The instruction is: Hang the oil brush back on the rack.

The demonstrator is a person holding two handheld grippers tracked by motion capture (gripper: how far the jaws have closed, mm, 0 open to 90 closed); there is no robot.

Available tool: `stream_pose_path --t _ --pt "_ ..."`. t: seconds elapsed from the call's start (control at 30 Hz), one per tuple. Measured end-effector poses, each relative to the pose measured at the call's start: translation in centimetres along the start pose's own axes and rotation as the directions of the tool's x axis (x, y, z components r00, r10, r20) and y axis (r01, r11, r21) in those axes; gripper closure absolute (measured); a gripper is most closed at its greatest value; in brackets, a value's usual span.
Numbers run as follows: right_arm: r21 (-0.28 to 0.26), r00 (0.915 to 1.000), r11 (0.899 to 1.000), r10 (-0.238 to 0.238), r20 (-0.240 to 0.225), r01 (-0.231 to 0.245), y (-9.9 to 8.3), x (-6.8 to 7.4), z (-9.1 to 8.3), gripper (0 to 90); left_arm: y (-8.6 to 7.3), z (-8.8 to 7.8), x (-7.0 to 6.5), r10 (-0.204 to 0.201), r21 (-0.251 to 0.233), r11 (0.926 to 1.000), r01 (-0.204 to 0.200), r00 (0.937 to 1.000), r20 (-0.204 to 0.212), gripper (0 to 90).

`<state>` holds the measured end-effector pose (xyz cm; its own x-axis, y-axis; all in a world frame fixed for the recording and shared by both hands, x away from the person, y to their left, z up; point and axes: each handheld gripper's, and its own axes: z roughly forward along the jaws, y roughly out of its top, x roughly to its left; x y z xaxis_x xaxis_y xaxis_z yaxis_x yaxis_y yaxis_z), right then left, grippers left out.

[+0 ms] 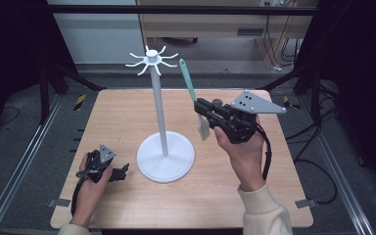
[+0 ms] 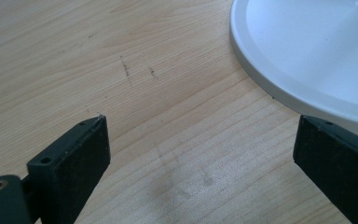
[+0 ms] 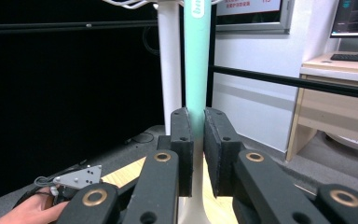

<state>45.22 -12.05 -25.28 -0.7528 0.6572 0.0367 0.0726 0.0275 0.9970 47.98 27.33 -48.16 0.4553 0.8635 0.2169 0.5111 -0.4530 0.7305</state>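
Observation:
A white hook stand (image 1: pixel 159 107) rises from a round base (image 1: pixel 165 156) in the middle of the table, with a ring of hooks (image 1: pixel 152 58) at its top. My right gripper (image 1: pixel 199 106) is held up to the right of the pole, shut on a spatula with a teal handle (image 1: pixel 188 81) and a pale blade (image 1: pixel 203 128) hanging below the jaws. In the right gripper view the jaws (image 3: pixel 198 135) clamp the teal handle (image 3: pixel 196 60), which stands upright just in front of the pole (image 3: pixel 169 70). My left gripper (image 1: pixel 122 171) rests low on the table left of the base, open and holding nothing (image 2: pixel 200 149).
The wooden table (image 1: pixel 127 117) is bordered by dark metal frame rails. The stand's base rim (image 2: pixel 307 56) lies close to the left gripper's right jaw. The other hand with its gripper (image 3: pixel 77 179) shows low at the left of the right gripper view.

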Motion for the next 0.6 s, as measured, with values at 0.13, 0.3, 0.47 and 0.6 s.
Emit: stream_pose_path --t 0.13,0.3,0.47,0.6 --pt "0.008 0.9999 1.000 -0.013 0.004 0.013 -0.01 0.14 0.20 82.5 0.03 0.00 -0.04 0.002 0.000 1.0000 -0.002 1.0000 0.002 3.3" --pt "0.011 0.9999 1.000 -0.012 0.007 0.012 -0.05 -0.04 0.19 82.5 0.02 0.02 -0.06 0.003 0.002 1.0000 -0.003 1.0000 0.003 3.3" --pt "0.017 0.9999 1.000 -0.014 0.000 0.014 -0.09 -0.01 0.36 82.5 0.00 0.02 -0.04 0.002 0.003 1.0000 -0.002 1.0000 0.001 3.3" --pt "0.023 0.9999 1.000 -0.015 -0.002 0.015 -0.18 0.03 0.63 82.5 -0.01 0.02 -0.05 0.003 0.003 1.0000 -0.003 1.0000 0.003 3.3"
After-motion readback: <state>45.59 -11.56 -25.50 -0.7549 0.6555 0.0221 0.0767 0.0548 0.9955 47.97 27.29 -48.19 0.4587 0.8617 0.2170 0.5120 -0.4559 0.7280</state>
